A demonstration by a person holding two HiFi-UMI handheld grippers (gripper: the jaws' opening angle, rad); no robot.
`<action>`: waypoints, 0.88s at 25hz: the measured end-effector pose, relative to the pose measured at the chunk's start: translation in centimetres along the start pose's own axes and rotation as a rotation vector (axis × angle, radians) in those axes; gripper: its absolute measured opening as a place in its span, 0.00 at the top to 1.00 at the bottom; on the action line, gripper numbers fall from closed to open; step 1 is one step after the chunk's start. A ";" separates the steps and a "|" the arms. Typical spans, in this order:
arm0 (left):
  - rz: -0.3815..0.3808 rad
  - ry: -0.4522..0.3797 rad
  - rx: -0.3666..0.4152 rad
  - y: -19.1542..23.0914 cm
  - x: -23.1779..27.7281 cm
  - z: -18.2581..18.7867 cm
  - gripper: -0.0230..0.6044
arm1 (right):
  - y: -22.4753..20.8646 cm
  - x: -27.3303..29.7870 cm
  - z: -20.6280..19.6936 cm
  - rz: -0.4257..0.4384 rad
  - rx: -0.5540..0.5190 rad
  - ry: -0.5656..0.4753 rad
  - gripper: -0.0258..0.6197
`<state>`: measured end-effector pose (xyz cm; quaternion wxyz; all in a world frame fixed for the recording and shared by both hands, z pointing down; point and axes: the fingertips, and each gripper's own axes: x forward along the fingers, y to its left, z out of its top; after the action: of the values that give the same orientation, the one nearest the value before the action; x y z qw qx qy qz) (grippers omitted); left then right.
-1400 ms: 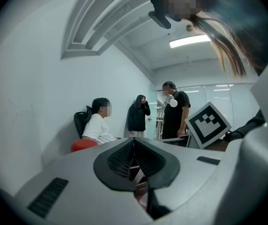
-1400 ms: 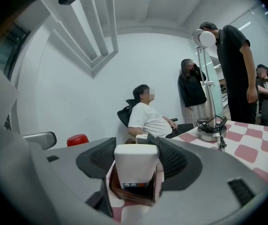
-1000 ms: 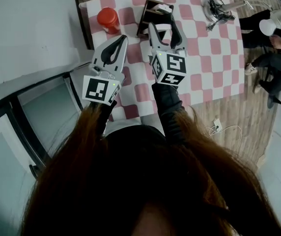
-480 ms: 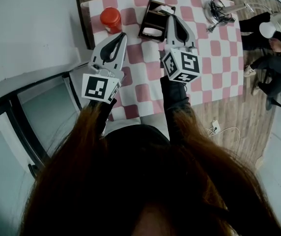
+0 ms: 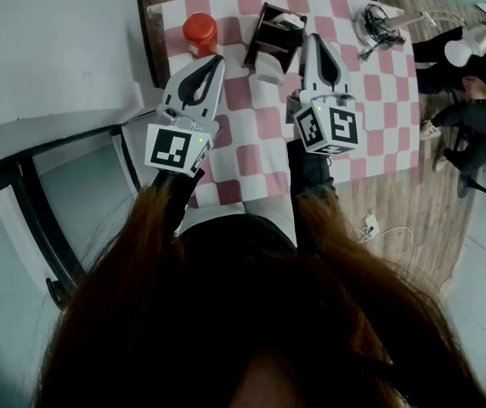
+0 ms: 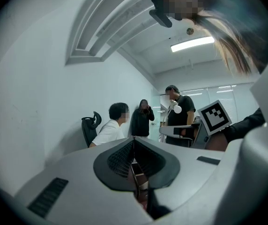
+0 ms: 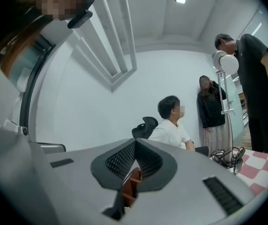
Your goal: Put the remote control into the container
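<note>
Two pairs of jaws, both clenched and empty: left gripper and right gripper, raised over the pink-checked surface. Between their tips, a white remote control lies at the near end of the dark wooden container. A red canister stands just left of the container.

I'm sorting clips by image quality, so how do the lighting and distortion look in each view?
Head view: dim and wide-angle, dark hair filling the lower half, the checked tablecloth evenly lit. Left gripper view: fisheye circle with black corners, the ceiling light bright white. Right gripper view: same fisheye, straight lines bent, mosaic patches over faces.
</note>
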<state>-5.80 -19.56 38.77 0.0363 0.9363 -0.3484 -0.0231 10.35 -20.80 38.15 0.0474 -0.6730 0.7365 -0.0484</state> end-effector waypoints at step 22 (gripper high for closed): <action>0.020 -0.030 0.044 -1.8 -4.4 3.0 0.95 | 4.0 -7.8 1.8 0.090 -0.030 -0.006 0.93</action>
<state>-8.17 -15.50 35.69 0.0105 0.9330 -0.3586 -0.0293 7.32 -12.71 35.90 0.0414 -0.6400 0.7666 -0.0332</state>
